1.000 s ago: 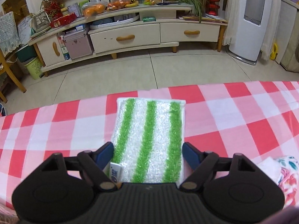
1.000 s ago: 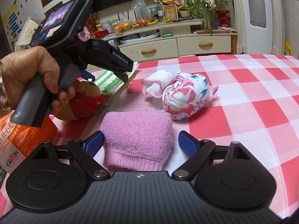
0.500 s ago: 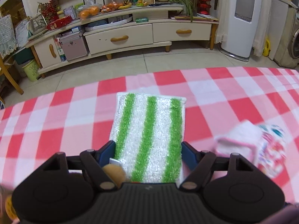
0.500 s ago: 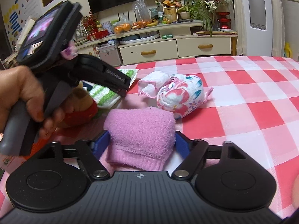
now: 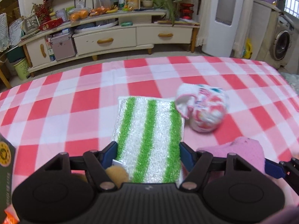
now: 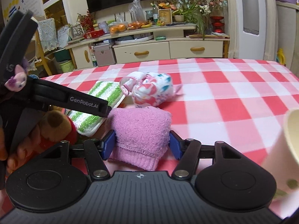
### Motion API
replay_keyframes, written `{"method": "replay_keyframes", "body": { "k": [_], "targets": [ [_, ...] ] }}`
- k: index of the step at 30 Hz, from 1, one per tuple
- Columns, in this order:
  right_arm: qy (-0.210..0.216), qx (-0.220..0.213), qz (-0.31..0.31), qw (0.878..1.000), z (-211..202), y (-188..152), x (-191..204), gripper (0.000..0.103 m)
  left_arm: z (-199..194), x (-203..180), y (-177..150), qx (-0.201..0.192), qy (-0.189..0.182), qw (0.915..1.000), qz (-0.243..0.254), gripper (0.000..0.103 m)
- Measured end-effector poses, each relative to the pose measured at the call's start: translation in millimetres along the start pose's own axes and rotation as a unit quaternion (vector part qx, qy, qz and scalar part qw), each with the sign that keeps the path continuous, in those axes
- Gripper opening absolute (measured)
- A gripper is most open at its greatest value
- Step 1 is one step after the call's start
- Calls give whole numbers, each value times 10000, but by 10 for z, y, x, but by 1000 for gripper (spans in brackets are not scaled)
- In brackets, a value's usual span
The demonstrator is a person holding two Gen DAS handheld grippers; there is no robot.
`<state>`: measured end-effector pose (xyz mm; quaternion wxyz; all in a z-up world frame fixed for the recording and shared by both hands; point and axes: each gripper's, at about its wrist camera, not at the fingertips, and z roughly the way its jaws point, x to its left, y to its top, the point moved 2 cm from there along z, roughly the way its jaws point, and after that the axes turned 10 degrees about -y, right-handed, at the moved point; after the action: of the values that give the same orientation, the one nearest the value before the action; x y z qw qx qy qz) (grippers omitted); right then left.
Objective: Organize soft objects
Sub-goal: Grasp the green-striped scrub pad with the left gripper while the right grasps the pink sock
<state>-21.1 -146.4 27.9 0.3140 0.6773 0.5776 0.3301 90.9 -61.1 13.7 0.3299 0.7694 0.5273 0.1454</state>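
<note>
A green-and-white striped cloth (image 5: 148, 136) lies flat on the checked tablecloth, its near end between the fingers of my left gripper (image 5: 147, 154), which is open and above it. It also shows in the right wrist view (image 6: 97, 104). My right gripper (image 6: 141, 144) is shut on a folded pink towel (image 6: 141, 130), also seen at the right of the left wrist view (image 5: 243, 153). A floral cloth bundle (image 6: 151, 91) lies behind the towel, beside the striped cloth (image 5: 205, 110). A brown and red plush toy (image 6: 56, 125) lies under the left gripper.
A cream cup (image 6: 286, 145) stands at the right near the right gripper. A dark box (image 5: 5, 169) is at the left edge. The table's far edge (image 5: 149, 60) faces a cream TV cabinet (image 5: 112, 37) across the floor.
My right gripper has closed in on the pink towel and now grips it. My left gripper has pulled back and up, bringing the floral bundle and pink towel into its view.
</note>
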Motion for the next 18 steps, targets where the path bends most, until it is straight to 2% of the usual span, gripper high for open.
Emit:
{"method": "replay_keyframes", "body": {
  "k": [3,5,7,10,13,18],
  "targets": [
    [-80,-42,22,10000,-109,-56,-71,72,-66,-59,-26,-184,-46,9998,-64,58],
    [-177,-101,15,9998,-161,-80,-100,72,-101,-71,-30,-249,-130,9994,-176,48],
    [-264,-139,39,9995,-202,-102,-132,72,-140,-90,-41,-269,-212,9991,-252,43],
    [-322,-181,134,9992,-253,-126,-174,71,-216,-117,-55,-250,-416,9979,-419,42],
    [-369,-208,164,9990,-304,-159,-185,71,-342,-138,-83,-284,-595,9966,-502,37],
    [-305,-242,249,9989,-348,-172,-191,71,-552,-111,-183,-309,-796,9942,-649,37]
  ]
}}
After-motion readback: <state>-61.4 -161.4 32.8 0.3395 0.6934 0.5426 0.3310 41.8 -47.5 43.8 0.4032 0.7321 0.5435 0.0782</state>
